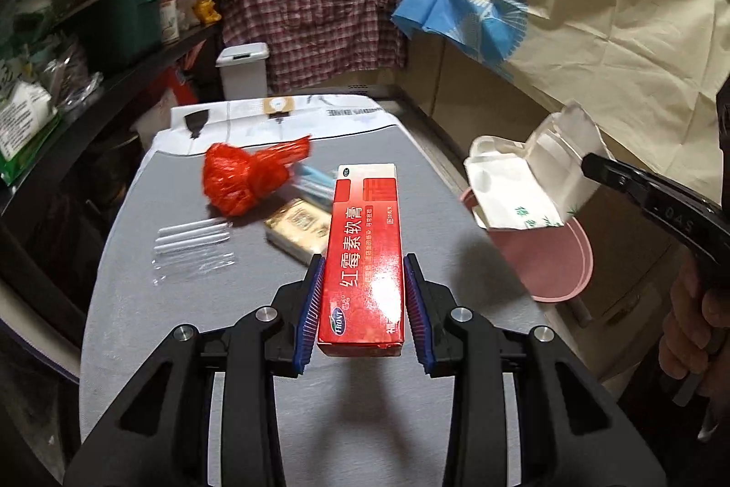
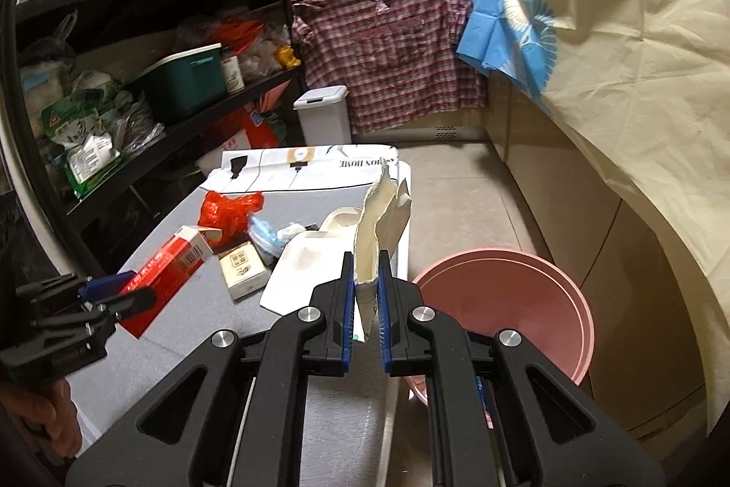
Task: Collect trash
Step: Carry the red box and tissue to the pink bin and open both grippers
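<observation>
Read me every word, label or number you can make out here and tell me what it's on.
"红霉素软膏": red box, held by left gripper.
"TRONT": logo, same box.
"HOME": white printed sheet; the word before it is unclear.
Green print on white carton in right gripper: too blurred.
Shelf packets: unreadable.

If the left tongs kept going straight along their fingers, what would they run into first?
Probably the tan packet lying on the grey table, just left of the red box held in the left tongs. Behind it lie a blue wrapper and the red plastic bag. Height above the table is unclear.
</observation>
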`<state>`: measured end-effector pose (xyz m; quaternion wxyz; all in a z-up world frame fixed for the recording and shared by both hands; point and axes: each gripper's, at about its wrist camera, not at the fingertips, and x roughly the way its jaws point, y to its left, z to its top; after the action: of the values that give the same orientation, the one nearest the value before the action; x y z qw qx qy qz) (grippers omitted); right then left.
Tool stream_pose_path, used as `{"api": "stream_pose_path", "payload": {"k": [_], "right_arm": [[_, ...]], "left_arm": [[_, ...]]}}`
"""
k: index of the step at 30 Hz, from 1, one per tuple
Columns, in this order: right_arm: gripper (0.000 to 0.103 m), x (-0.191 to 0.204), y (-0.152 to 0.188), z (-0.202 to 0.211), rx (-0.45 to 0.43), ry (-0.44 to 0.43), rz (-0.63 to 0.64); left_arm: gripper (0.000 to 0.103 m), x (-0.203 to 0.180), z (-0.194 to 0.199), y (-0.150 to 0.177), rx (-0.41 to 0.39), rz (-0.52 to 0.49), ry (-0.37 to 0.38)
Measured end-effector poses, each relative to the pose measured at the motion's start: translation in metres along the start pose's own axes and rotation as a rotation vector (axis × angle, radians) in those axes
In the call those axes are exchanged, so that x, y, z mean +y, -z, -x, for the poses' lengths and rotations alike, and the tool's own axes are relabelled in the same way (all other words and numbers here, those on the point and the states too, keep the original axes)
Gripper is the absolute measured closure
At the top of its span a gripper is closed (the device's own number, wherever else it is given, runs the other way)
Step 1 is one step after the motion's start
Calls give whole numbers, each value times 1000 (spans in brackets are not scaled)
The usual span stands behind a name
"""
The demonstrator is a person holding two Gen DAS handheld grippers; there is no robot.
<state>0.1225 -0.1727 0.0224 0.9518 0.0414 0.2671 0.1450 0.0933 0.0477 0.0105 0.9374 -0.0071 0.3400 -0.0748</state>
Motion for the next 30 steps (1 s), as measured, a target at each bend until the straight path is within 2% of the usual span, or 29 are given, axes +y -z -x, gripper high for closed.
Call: {"api": "stream_pose_path", "payload": {"k": [16, 22, 30], "right_arm": [[94, -40, -10, 4, -14, 66, -85], [94, -72, -17, 4, -34, 192, -113], [94, -118, -20, -6, 3, 284, -200]], "left_arm": [[69, -61, -29, -38, -19, -26, 66], [69, -88, -45, -54, -24, -52, 105], [69, -120, -72, -65, -8, -77, 156]]}}
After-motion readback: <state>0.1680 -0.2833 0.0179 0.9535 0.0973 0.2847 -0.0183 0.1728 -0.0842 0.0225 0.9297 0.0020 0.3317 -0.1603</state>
